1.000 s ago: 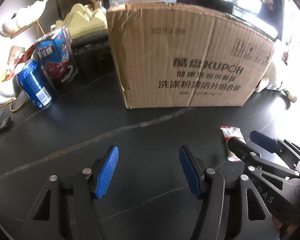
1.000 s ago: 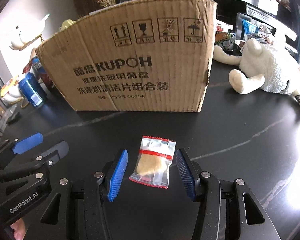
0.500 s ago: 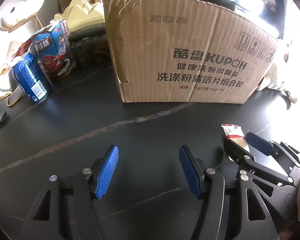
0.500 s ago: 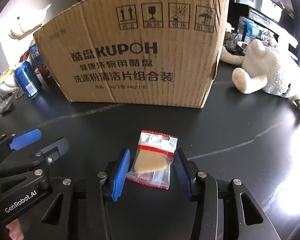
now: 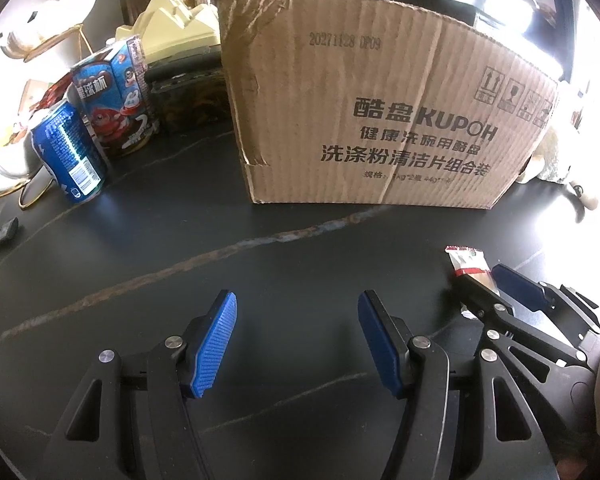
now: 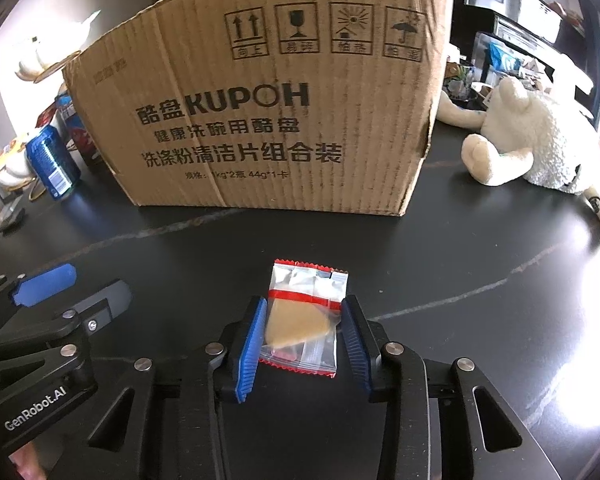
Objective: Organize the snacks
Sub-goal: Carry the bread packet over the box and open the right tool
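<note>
In front of me a black stone table [image 5: 148, 248] with a pale vein running across it carries everything. At far left stands a blue aluminium drink can [image 5: 69, 154], and just behind it a blue printed cardboard carton with a red cartoon figure [image 5: 114, 98]. Behind that carton sits a pale yellow moulded ornament shaped like peaks [image 5: 172, 28], resting on a dark block. Further left I see a white bird-like figure on a thin gold wire stand [image 5: 48, 28]. At the near left edge lies a small flat black object [image 5: 0, 235]. On the far right a cream fluffy plush animal [image 6: 532, 136] lies on its side.
</note>
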`<state>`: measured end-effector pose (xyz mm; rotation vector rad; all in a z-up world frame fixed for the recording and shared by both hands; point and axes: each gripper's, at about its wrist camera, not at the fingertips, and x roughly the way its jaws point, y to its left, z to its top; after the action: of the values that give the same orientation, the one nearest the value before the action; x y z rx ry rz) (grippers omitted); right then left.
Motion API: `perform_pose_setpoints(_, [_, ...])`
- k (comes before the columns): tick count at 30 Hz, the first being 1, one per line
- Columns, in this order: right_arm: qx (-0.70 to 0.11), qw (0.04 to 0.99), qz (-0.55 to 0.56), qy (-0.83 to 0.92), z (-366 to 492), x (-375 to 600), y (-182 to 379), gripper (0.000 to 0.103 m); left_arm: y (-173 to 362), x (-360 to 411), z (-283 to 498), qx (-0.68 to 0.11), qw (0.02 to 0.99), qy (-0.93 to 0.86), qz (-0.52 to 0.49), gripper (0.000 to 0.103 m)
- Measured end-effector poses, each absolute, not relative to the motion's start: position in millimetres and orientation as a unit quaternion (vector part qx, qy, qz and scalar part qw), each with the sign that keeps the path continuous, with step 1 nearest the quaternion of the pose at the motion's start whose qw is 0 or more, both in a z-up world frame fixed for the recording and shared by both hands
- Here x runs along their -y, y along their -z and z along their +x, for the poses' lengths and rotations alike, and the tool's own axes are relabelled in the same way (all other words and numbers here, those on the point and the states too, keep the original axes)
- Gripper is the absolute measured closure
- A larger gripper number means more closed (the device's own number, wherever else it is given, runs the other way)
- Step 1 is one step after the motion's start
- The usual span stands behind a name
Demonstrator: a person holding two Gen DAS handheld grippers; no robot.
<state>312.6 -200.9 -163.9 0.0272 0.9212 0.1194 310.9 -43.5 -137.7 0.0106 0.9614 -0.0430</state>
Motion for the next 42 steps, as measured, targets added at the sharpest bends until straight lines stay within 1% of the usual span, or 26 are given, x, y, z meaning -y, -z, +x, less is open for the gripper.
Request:
perform_pose_setpoints(15, [-0.417, 0.906, 0.020, -0.069, 303, 200, 138, 0.064, 112, 42, 294, -0.444, 0.896, 0.006, 0.009, 0.041])
perform_pose_setpoints(36, [-0.347, 0.934, 0.031, -0.077, 273, 192, 59, 0.064, 39, 34, 264, -0.379, 0.925, 0.002, 0.015, 0.041])
perform_pose_setpoints(42, [-0.331, 0.940, 0.026, -0.073, 268, 192, 37, 0.064, 21, 34, 260, -0.363, 0.931, 0.006, 0.025, 0.037])
